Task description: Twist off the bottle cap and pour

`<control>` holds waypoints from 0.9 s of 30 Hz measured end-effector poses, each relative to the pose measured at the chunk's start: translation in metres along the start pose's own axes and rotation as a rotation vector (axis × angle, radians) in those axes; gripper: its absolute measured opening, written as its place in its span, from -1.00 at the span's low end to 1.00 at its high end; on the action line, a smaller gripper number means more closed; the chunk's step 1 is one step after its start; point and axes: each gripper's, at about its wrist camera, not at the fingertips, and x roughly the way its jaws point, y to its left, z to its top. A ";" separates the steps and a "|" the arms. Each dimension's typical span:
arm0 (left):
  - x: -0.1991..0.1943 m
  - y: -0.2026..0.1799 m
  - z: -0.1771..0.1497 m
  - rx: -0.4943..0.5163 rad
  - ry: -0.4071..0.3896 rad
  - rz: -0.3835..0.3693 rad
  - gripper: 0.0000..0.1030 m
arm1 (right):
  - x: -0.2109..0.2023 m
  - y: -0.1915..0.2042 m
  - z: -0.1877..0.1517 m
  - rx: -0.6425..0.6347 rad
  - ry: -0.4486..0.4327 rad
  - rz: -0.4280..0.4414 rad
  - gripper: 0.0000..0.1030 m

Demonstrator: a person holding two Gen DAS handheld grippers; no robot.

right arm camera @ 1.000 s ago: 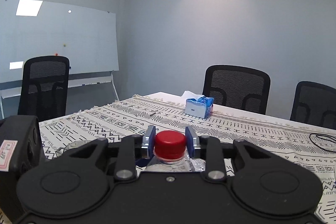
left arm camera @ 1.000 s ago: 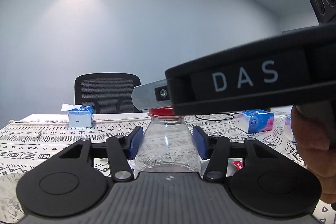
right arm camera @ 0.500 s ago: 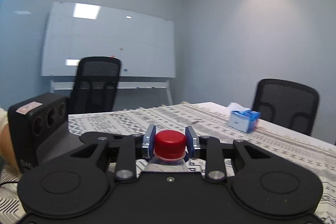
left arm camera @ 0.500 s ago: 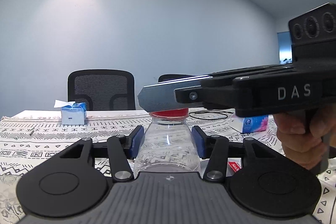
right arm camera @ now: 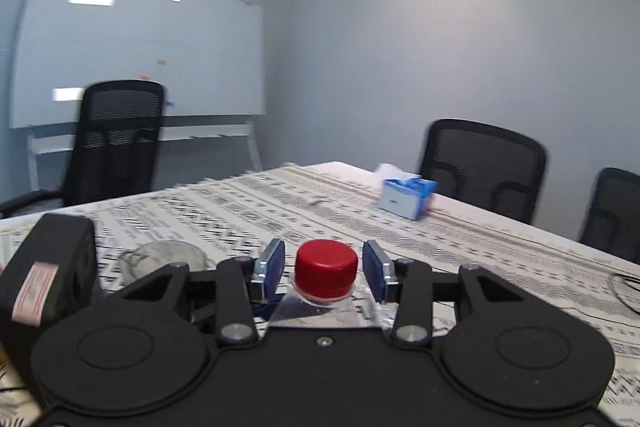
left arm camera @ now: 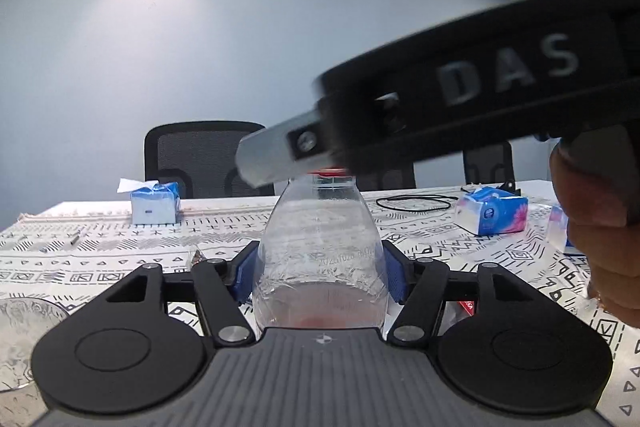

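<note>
Two views: left fingers (left arm camera: 319,277) clamp the clear crinkly bottle (left arm camera: 320,259); only the right shows its fingers (right arm camera: 325,270) spread off the round red cap (right arm camera: 326,273).

Patterned tablecloth (left arm camera: 100,259) on table: tissue boxes (left arm camera: 155,202), cable (left arm camera: 414,202), glass (right arm camera: 162,257).
</note>
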 end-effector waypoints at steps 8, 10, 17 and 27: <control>0.000 0.001 0.000 -0.005 -0.010 0.010 0.12 | 0.010 0.008 0.005 0.017 0.005 -0.102 -0.09; 0.002 0.001 0.001 -0.005 -0.010 0.013 0.12 | 0.014 0.010 0.005 0.025 0.007 -0.115 -0.11; 0.004 0.002 0.003 -0.005 -0.003 0.007 0.11 | 0.020 0.009 -0.009 0.117 -0.046 -0.139 -0.36; 0.005 0.006 0.003 -0.012 0.010 -0.022 0.09 | 0.018 -0.028 -0.019 0.083 -0.121 0.099 -0.36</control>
